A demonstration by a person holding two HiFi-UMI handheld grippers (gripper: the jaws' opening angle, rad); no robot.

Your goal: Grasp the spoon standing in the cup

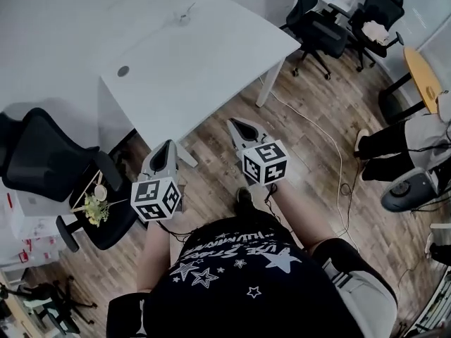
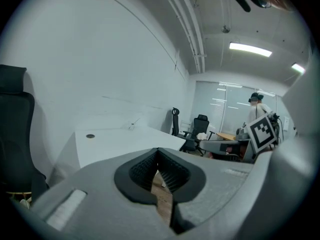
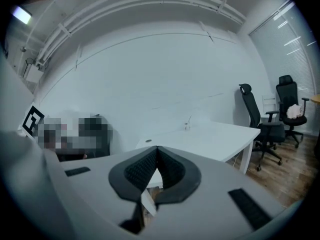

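A small clear cup (image 1: 184, 17) with a thin spoon (image 1: 189, 9) leaning in it stands at the far side of the white table (image 1: 211, 55). In the left gripper view the cup (image 2: 132, 127) is tiny and far off, and so is the cup (image 3: 188, 127) in the right gripper view. My left gripper (image 1: 169, 146) hovers above the floor just short of the table's near edge, jaws shut and empty. My right gripper (image 1: 235, 124) is beside it to the right, also shut with nothing held. Their tips (image 2: 158, 152) (image 3: 157, 149) touch in both gripper views.
A round cable hole (image 1: 123, 70) sits near the table's left edge. A black office chair (image 1: 42, 153) stands at left, with a small plant (image 1: 94, 208) on another chair seat. More chairs (image 1: 317, 27) stand at the back right, near a seated person (image 1: 394, 143) and a round wooden table (image 1: 423, 76).
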